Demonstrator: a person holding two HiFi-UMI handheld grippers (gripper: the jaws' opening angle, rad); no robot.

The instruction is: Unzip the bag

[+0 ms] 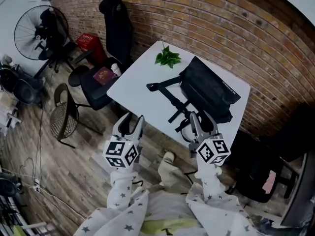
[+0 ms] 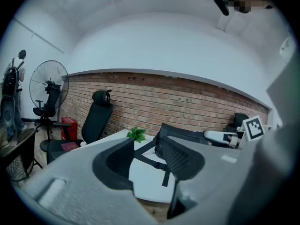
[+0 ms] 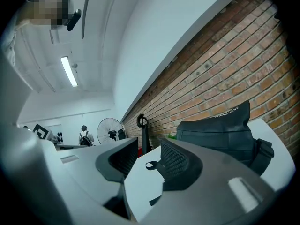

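A black bag (image 1: 211, 88) lies on the right half of the white table (image 1: 140, 82), its straps (image 1: 167, 95) trailing toward the near edge. Both grippers hover short of that near edge. My left gripper (image 1: 130, 123) is open and empty, off to the bag's left. My right gripper (image 1: 202, 119) is open and empty just before the bag's near end. In the left gripper view the bag (image 2: 185, 131) shows beyond the parted jaws (image 2: 145, 154). The right gripper view has the bag (image 3: 220, 130) ahead to the right of its spread jaws (image 3: 149, 153), with a strap loop (image 3: 152, 165) between.
A green plant sprig (image 1: 168, 58) lies at the table's far corner. A black office chair (image 1: 112, 36) with a book (image 1: 104, 75) on its seat, a fan (image 1: 39, 31) and a wicker chair (image 1: 61, 116) stand left. Another dark chair (image 1: 258, 173) is right. A brick wall (image 1: 236, 28) backs the table.
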